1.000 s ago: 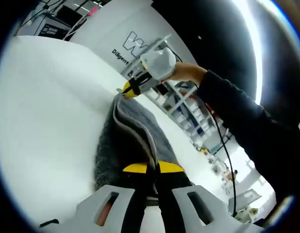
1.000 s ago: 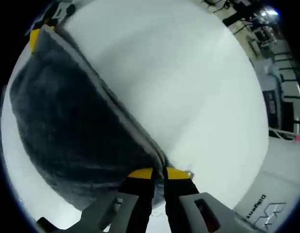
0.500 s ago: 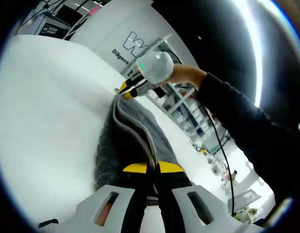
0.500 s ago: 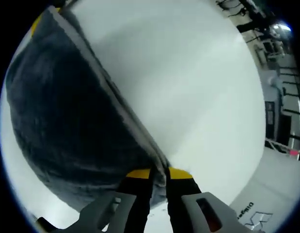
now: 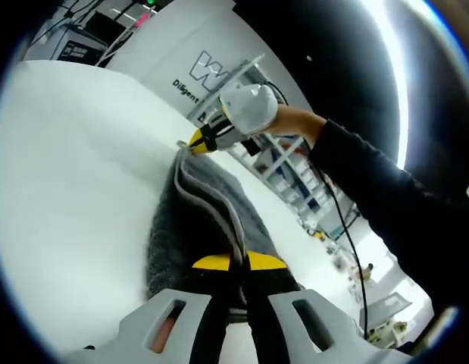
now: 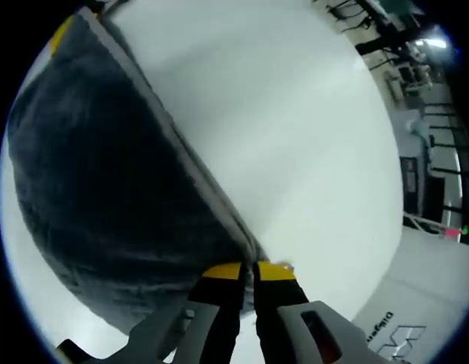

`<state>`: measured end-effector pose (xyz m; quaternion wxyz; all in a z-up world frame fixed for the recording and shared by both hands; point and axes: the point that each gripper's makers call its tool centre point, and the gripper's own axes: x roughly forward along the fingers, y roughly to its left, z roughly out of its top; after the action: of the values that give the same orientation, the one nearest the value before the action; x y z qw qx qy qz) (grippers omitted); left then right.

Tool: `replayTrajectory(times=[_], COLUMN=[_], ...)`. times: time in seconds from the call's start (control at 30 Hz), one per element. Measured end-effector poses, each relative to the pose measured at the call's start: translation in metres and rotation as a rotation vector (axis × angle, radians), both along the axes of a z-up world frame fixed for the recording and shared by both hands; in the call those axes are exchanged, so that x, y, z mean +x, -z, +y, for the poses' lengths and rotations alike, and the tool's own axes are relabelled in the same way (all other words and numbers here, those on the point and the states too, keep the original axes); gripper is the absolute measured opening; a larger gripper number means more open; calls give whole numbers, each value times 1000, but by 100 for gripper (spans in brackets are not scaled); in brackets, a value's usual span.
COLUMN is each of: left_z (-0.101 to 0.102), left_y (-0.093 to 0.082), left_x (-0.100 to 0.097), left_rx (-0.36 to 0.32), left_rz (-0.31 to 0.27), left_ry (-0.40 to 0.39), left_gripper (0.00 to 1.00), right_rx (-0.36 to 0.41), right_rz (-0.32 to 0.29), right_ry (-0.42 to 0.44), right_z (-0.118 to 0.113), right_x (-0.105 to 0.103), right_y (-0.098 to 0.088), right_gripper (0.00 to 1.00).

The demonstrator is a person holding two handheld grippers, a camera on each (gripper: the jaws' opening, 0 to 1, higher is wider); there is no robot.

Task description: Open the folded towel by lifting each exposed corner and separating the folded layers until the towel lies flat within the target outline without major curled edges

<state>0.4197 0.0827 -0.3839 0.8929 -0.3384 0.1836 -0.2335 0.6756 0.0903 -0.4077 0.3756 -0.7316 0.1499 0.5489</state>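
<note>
Holding: we grip the grey towel (image 5: 207, 212) at two corners — stretched between both tools.
Left gripper (image 5: 230, 263): clamped on its near corner.
Right gripper (image 6: 248, 270): clamped on the other — white table (image 6: 279, 129) beneath.

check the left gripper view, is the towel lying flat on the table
No, the grey towel is held up off the white table, pinched at both ends by the left gripper and right gripper.

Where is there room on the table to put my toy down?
The white table is bare on the wide side beyond the grey towel's edge, seen again in the right gripper view. It is crowded along the towel, where the left gripper and right gripper pinch its corners.
</note>
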Motion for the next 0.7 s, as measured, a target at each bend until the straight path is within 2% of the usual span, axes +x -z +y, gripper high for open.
replayTrajectory(times=[0.23,0.7], left_z=[-1,0], left_y=[-5,-2], left_x=[-1,1], left_rx=[18,16], left_rz=[-23,-18], left_ry=[8,14], left_gripper=[3,3], right_rx=[14,-39], right_rz=[-10,-5], right_ry=[-1,-35], right_z=[-1,8], right_x=[1,3], right_y=[-2,11], right_gripper=[0,3])
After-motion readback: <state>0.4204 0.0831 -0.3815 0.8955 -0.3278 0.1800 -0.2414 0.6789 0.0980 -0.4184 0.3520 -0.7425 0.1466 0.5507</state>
